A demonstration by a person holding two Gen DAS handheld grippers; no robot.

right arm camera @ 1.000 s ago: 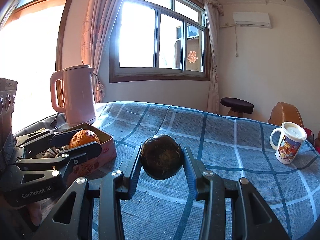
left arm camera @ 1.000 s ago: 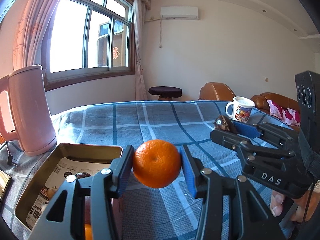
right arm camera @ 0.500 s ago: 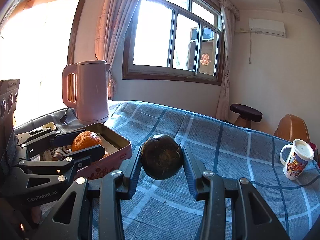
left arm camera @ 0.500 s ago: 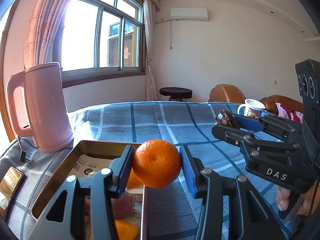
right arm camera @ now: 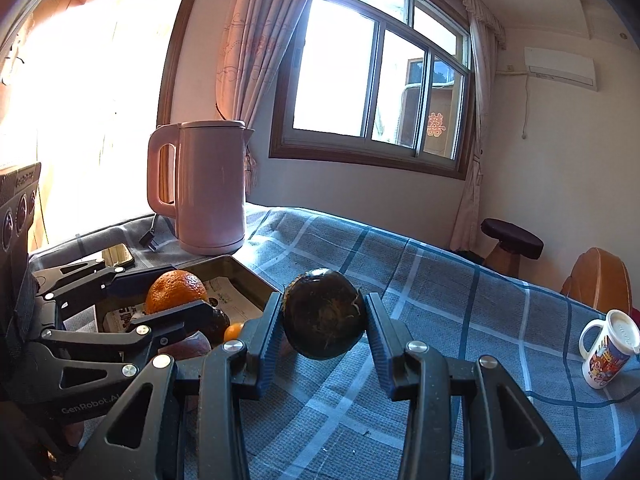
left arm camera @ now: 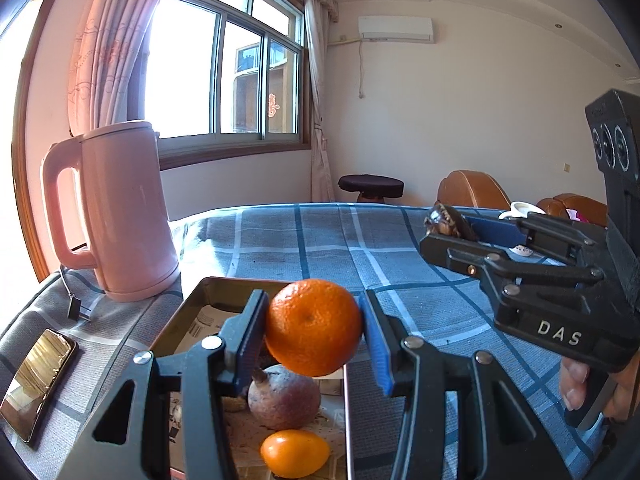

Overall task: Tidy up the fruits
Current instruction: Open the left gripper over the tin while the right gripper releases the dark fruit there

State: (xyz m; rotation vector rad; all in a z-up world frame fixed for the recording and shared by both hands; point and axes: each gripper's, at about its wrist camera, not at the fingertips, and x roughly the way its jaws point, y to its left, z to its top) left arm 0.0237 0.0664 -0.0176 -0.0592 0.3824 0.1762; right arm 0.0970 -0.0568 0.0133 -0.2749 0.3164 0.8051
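Note:
My left gripper (left arm camera: 314, 330) is shut on an orange mandarin (left arm camera: 313, 327) and holds it above the right part of a metal tin (left arm camera: 208, 286) lined with newspaper. In the tin lie a dull purple-brown fruit (left arm camera: 284, 398) and a small orange fruit (left arm camera: 295, 453). My right gripper (right arm camera: 322, 326) is shut on a dark round fruit (right arm camera: 322, 314) and holds it above the blue checked cloth, just right of the tin (right arm camera: 240, 270). The right gripper also shows in the left wrist view (left arm camera: 452, 226), and the left gripper with the mandarin (right arm camera: 176, 290) in the right wrist view.
A pink kettle (left arm camera: 120, 208) stands behind the tin, its plug (left arm camera: 74, 308) on the cloth. A phone (left arm camera: 38, 380) lies left of the tin. A printed mug (right arm camera: 610, 354) stands at the far right. A stool (right arm camera: 510, 240) and brown chairs (left arm camera: 472, 194) are behind the table.
Both grippers have moved left toward the tin, each still holding its fruit. The mandarin has gone from over the cloth to over the tin.

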